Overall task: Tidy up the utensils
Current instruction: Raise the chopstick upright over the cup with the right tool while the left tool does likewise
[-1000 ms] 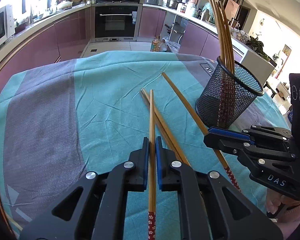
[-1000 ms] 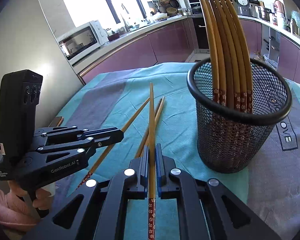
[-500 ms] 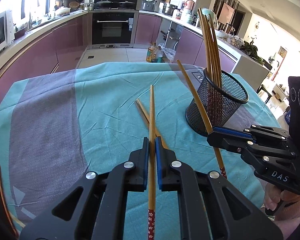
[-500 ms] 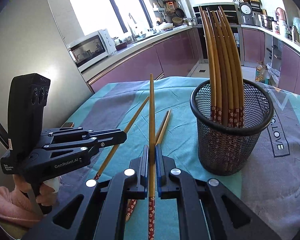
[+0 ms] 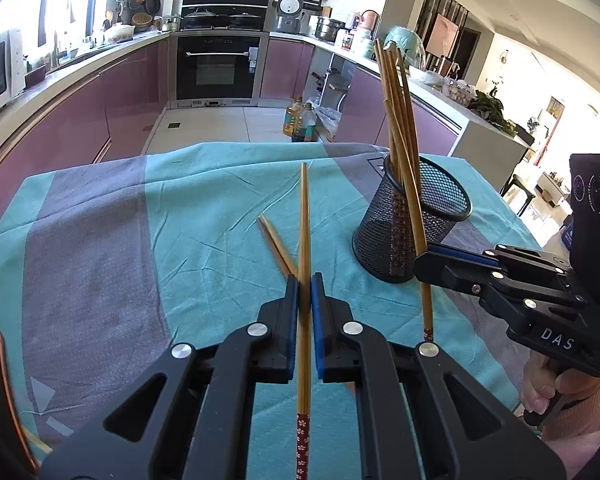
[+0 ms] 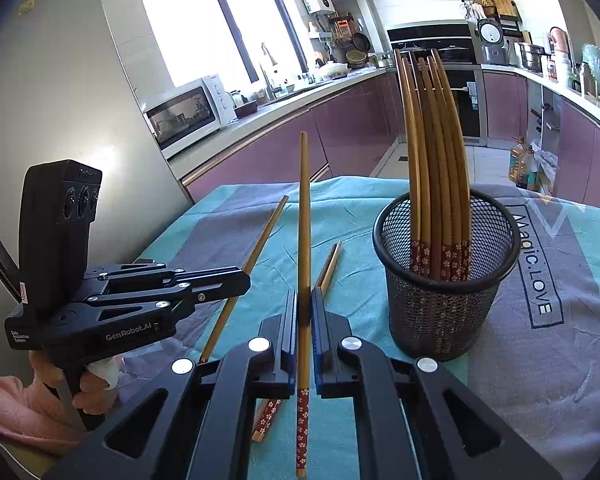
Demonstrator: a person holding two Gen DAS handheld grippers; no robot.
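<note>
My left gripper (image 5: 305,280) is shut on a bamboo chopstick (image 5: 304,220) that points forward, lifted above the teal cloth (image 5: 204,216). My right gripper (image 6: 305,294) is shut on a second chopstick (image 6: 304,208), also off the cloth. Each gripper shows in the other's view: the right gripper (image 5: 422,260) clamps its chopstick (image 5: 427,312) just in front of the black mesh holder (image 5: 440,216), and the left gripper (image 6: 244,280) grips its chopstick (image 6: 262,240). The holder (image 6: 444,304) stands upright with several chopsticks (image 6: 436,152) in it. Two more chopsticks (image 5: 274,242) lie on the cloth between the grippers.
The table carries a teal and grey cloth with "Magic.LOVE" lettering (image 6: 534,264) by the holder. A person's hand (image 5: 540,384) holds the right tool's handle. Purple kitchen cabinets, an oven (image 5: 218,66) and a microwave (image 6: 184,114) lie beyond the table's far edge.
Both grippers have risen, each lifting its chopstick off the cloth. The holder and the two lying chopsticks now sit lower and farther off in both views.
</note>
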